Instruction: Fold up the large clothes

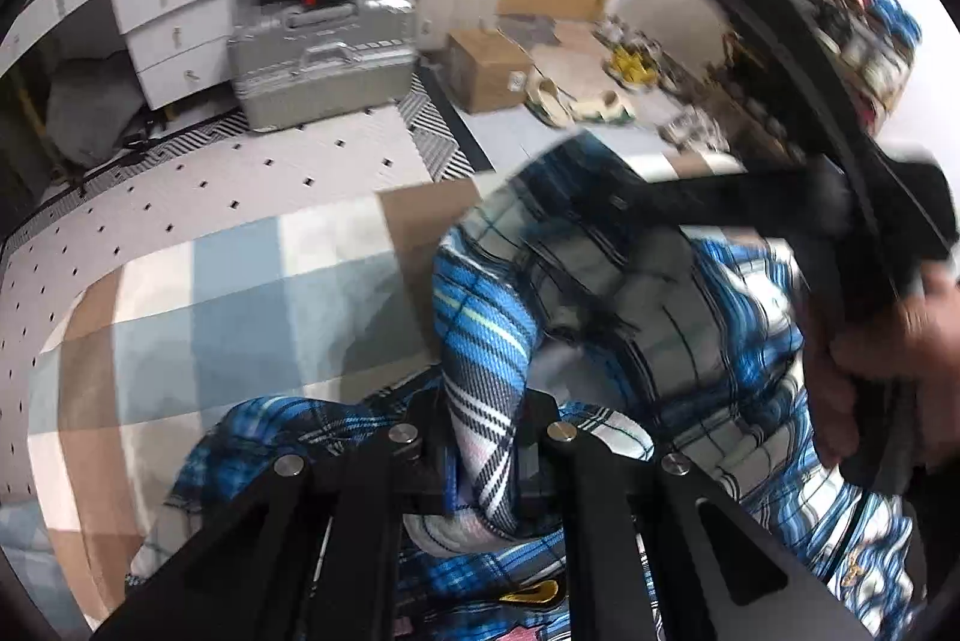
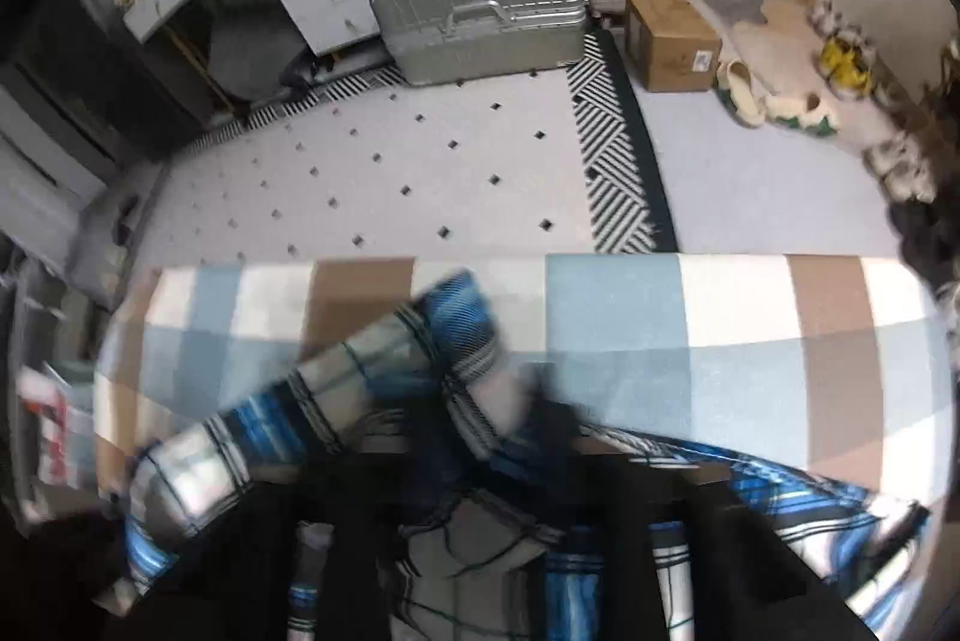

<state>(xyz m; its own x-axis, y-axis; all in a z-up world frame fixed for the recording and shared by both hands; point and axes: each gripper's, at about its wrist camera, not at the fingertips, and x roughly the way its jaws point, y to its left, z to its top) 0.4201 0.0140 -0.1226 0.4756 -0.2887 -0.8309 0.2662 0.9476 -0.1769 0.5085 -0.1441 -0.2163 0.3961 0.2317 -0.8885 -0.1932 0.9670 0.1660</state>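
Plaid shirt (image 1: pixel 678 317): soft, light, floppy, sags off any single grip (judged from drape). You want seams or hems, two spread points. One shirt, bunched under and ahead of both tongs on checked bed cover (image 1: pixel 240 293). Left tongs (image 1: pixel 483 461) clenched on twisted fold. Right tongs (image 2: pixel 480 515) clamped, cloth between (blurred). Two tongs, one suitcase (image 2: pixel 480 17) far ahead.

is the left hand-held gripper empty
No, the left hand-held gripper is pinched shut on a fold of the blue plaid shirt.
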